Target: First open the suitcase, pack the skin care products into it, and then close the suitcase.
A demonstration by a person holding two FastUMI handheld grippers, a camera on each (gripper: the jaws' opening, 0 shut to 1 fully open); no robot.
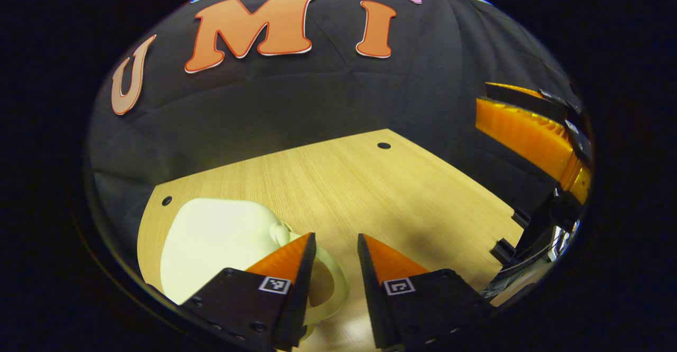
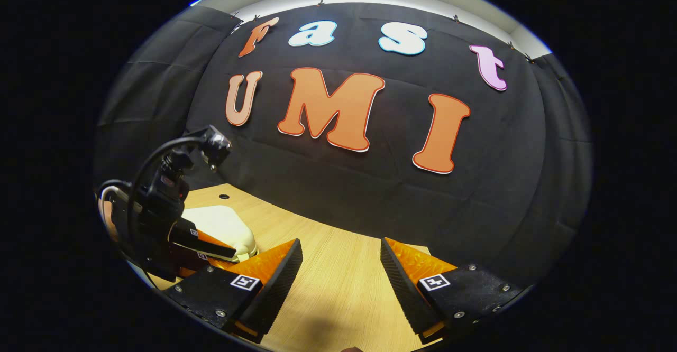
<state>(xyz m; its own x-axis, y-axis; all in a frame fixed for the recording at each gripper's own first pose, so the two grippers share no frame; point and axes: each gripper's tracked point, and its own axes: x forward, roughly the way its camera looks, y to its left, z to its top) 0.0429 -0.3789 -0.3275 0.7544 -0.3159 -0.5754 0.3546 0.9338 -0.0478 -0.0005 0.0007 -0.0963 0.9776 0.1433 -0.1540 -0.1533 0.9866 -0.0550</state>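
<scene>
Step in hand: opening the suitcase, judged from its closed look; no skin care products visible here.
Suitcase: the cream suitcase (image 1: 211,241) lies flat on the desk (image 1: 344,183) at the near left, its loop handle (image 1: 330,283) pointing toward the left gripper (image 1: 337,251).
Left gripper: jaws parted by a moderate gap, holding nothing; one finger lies over the handle loop in the left gripper view, whether touching it I cannot tell.
Right gripper: the right gripper (image 2: 341,259) hovers over bare desk, to the right of the suitcase and apart from it; jaws wide open and empty.
Other view: from the right gripper view, the suitcase (image 2: 225,228) sits at the far left behind the left gripper's body.
Next move: probably settling the left jaws on the handle or lid edge and lifting; the right gripper may need to steady the base.
</scene>
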